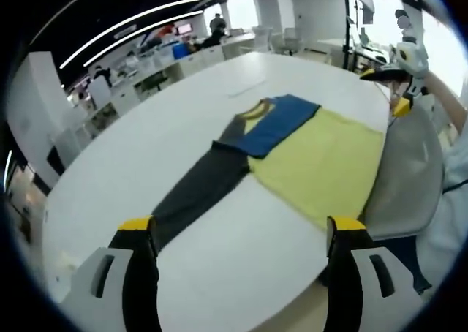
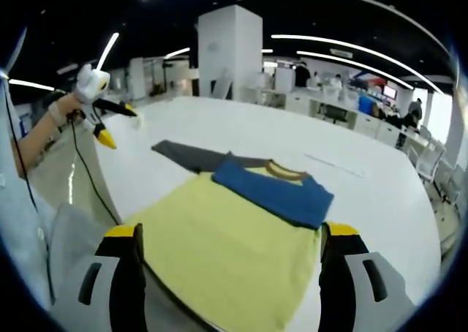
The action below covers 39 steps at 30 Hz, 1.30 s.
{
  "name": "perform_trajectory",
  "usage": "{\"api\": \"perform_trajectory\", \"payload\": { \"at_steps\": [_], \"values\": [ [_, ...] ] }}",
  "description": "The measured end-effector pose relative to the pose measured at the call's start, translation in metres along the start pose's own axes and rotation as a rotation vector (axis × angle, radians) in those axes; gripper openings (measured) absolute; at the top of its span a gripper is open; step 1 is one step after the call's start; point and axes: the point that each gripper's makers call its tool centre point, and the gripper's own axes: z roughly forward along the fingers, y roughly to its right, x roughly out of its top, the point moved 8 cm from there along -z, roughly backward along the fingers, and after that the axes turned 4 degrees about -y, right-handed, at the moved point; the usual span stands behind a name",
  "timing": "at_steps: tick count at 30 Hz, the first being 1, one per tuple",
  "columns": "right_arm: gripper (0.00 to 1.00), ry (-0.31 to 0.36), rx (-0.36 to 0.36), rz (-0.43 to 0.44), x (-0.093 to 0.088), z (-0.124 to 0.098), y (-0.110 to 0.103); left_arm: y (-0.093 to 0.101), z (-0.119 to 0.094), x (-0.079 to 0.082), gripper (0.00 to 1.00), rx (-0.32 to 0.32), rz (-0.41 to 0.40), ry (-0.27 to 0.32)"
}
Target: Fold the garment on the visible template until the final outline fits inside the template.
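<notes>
A long-sleeved shirt lies flat on the white table (image 1: pixel 183 98). Its yellow body (image 1: pixel 322 160) is nearest the table edge, a blue sleeve (image 1: pixel 281 120) is folded across the chest, and a dark grey sleeve (image 1: pixel 201 189) stretches straight out. My left gripper (image 1: pixel 241 229) is open above the table, short of the grey sleeve's end, holding nothing. My right gripper (image 2: pixel 230 233) hovers open over the yellow hem (image 2: pixel 219 251). In the right gripper view, the blue sleeve (image 2: pixel 274 189) and grey sleeve (image 2: pixel 190 155) lie beyond. Each gripper shows in the other view: right gripper (image 1: pixel 391 91), left gripper (image 2: pixel 117 125).
A grey chair (image 1: pixel 409 178) stands against the table edge beside the yellow hem, also seen as the chair (image 2: pixel 73 237). A cable (image 2: pixel 88 178) hangs from the left gripper. Desks, monitors and people fill the far office background (image 1: pixel 175 47).
</notes>
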Motion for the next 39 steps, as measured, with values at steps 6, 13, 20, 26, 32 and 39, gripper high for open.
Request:
{"api": "perform_trajectory", "payload": {
  "at_steps": [6, 13, 20, 26, 32, 39],
  "values": [
    [1.0, 0.017, -0.022, 0.014, 0.001, 0.003, -0.003, -0.02, 0.001, -0.006, 0.92, 0.012, -0.009, -0.015],
    [1.0, 0.024, -0.036, 0.023, 0.003, 0.001, -0.012, -0.04, 0.006, -0.012, 0.9, 0.02, -0.055, 0.007],
    [1.0, 0.013, -0.068, 0.033, -0.001, -0.005, -0.012, -0.062, 0.015, -0.017, 0.92, 0.056, -0.091, 0.027],
    [1.0, 0.009, -0.091, 0.04, 0.0, -0.01, -0.011, -0.076, 0.026, -0.022, 0.89, 0.06, -0.133, 0.034],
    [1.0, -0.003, -0.099, 0.044, -0.001, -0.011, -0.011, -0.09, 0.033, -0.027, 0.84, 0.073, -0.163, 0.037],
    [1.0, 0.002, -0.122, 0.045, 0.004, -0.012, -0.006, -0.107, 0.043, -0.036, 0.8, 0.092, -0.198, 0.026]
  ]
}}
